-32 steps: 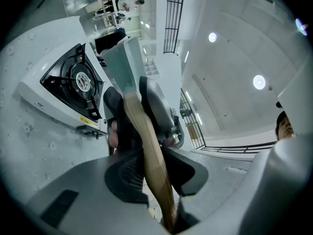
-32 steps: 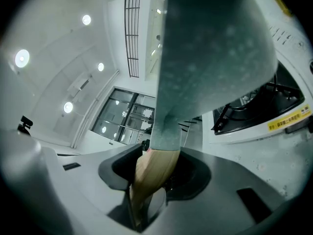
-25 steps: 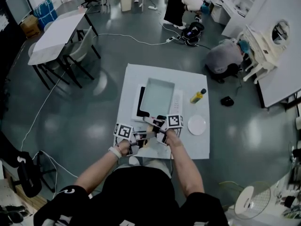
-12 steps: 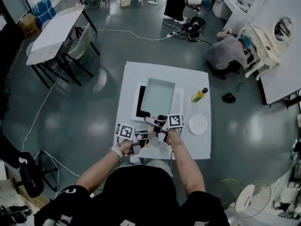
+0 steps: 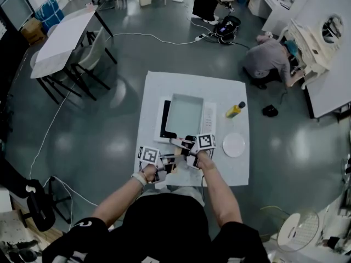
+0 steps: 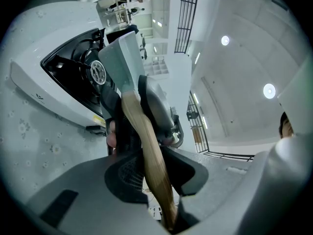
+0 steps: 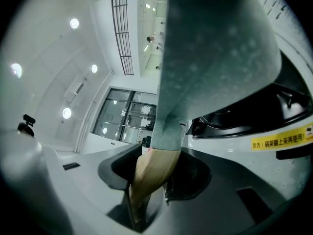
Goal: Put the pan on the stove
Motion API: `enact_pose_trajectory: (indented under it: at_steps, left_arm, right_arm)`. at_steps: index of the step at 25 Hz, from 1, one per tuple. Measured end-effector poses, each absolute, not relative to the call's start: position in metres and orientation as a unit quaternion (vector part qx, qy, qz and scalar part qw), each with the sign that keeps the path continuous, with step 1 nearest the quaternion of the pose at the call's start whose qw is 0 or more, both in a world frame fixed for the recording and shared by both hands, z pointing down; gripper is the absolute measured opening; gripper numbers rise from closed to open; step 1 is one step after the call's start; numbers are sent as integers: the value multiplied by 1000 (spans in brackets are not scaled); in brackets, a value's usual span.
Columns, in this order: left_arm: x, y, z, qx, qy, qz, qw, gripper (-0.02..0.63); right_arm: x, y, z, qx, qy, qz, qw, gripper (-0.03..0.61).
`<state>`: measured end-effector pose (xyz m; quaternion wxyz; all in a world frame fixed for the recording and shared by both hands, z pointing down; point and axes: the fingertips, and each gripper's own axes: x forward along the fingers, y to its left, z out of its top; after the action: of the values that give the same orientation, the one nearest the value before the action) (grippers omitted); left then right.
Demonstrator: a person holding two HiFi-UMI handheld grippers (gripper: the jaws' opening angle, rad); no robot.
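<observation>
Left gripper [image 6: 152, 182]: I had it pinched on the wooden handle [image 6: 145, 141].
Right gripper [image 7: 150, 182]: clamped on the same handle, nearer the pan body.
Pan [image 5: 184, 114]: over the stove [image 5: 165, 119], mid-table.
Table [image 5: 160, 86]: white; plate [image 5: 233, 144] and yellow bottle [image 5: 235, 110] at right.
Room: grey floor [image 5: 104, 125]; a person [image 5: 269, 59] crouched beyond.

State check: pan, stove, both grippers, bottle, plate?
pan: over the stove, held by its wooden handle; can't tell whether it is set down
stove: mostly covered by the pan; on or off not visible
left gripper: fingers shut on the pan handle
right gripper: fingers shut on the pan handle
bottle: cap on
plate: empty
</observation>
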<state>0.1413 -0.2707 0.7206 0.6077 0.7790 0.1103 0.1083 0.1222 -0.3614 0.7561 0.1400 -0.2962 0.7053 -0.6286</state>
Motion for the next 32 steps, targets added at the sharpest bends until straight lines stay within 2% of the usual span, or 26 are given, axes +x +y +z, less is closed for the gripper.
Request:
enact_pose_trajectory:
  at_steps: [5,9,13,17,32]
  left_arm:
    - [148,-271,722,780,123,100,605,87]
    - [150,-271,733,770,113,111,618,87]
    - [151,-271,734,760,110,109,632,87]
    - [155,-271,736,761,113,108,630,87]
    - [156,-272,751,752,84,127,641,87]
  right_arm:
    - [121,-370,752,-268,751,-585,146,156]
    - [124,-362,769,-278,704,-638,144,158]
    - [122,-371,765,-259,751,-592,138,158]
    - [124,-363,776,-266,701,-646,142,160]
    - [127,-363,787,-254,710,-643,135,160]
